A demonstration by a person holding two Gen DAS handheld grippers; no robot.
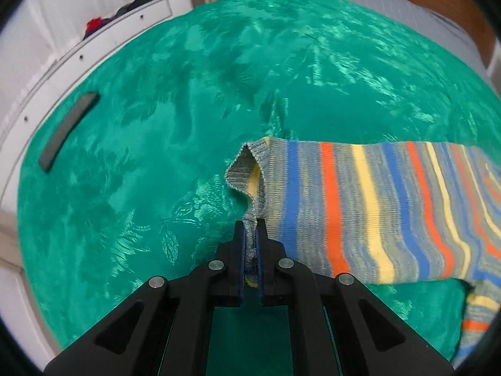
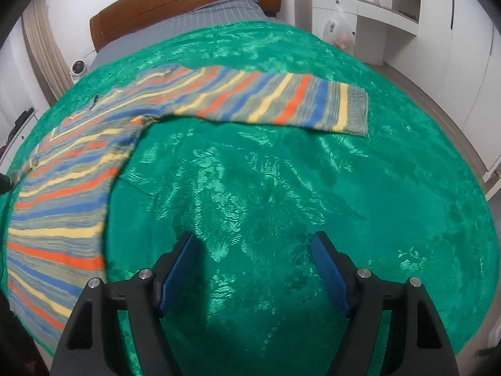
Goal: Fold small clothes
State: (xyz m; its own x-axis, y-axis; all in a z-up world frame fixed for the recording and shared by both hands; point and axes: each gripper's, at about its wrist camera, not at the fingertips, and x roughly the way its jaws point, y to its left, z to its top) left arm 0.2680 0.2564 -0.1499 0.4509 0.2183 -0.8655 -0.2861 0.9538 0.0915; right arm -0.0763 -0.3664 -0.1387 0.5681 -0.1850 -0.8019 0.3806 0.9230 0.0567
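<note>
In my left wrist view, a dark grey bar (image 1: 69,131) lies at the left of the frame on the green velvet cover (image 1: 162,72), close to the white furniture edge (image 1: 34,106) that curves along the upper left. At the lower middle my left gripper (image 1: 250,235) has its jaws pressed together, pinching the grey ribbed cuff (image 1: 242,169) of the striped sweater (image 1: 369,210); the cuff's edge bunches up between the blue pads and stands open above them. From there the sleeve runs toward the right edge of the frame in bands of blue, orange, yellow and grey, and it lies on the cover. At the upper right of that view, grey bedding (image 1: 391,3) and a brown wooden headboard (image 1: 444,3) show beyond the cover. In my right wrist view, the sweater's body fills the left side of the frame, spread flat on the green cover, and its other sleeve (image 2: 281,103) stretches across the upper middle to a grey cuff at the centre right, also flat. My right gripper (image 2: 253,257) sits at the bottom middle, jaws spread wide with nothing between them but bare green cover, well apart from the sleeve above. At the upper right of this frame a white cabinet (image 2: 360,9) stands against the wall with a plastic bag (image 2: 339,28) hanging on it.
</note>
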